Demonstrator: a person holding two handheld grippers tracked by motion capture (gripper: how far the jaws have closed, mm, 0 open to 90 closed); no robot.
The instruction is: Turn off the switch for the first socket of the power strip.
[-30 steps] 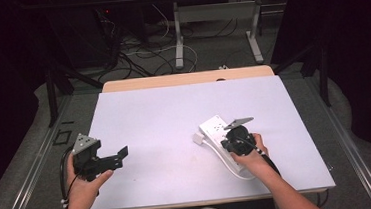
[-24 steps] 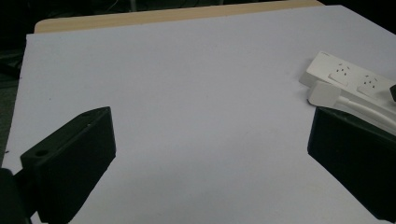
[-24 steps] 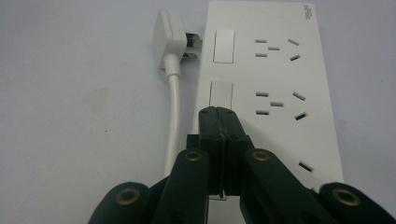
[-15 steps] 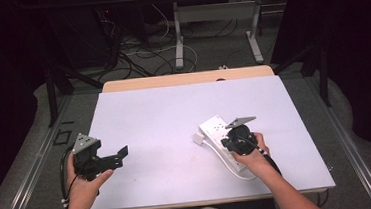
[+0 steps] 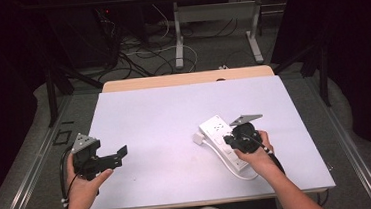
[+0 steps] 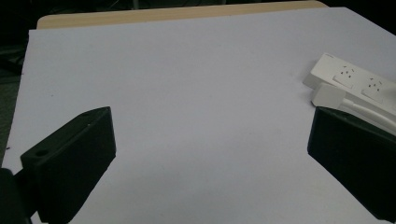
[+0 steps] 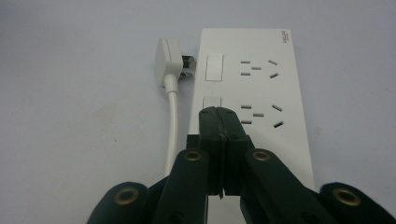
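Pressing with jaws together, the right gripper (image 7: 219, 114) meets a rigid, light power strip (image 7: 261, 93); grip its long edges; left gripper (image 6: 205, 154) gapes

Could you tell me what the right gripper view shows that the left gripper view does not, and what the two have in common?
Right gripper view: the right gripper, jaws shut together with its tip at the power strip's second rocker switch, and the plug's metal prongs beside the strip.

Left gripper view: the left gripper, jaws wide apart over bare table, and the table's wooden far edge.

Both: the white strip, the plug and the pale tabletop.
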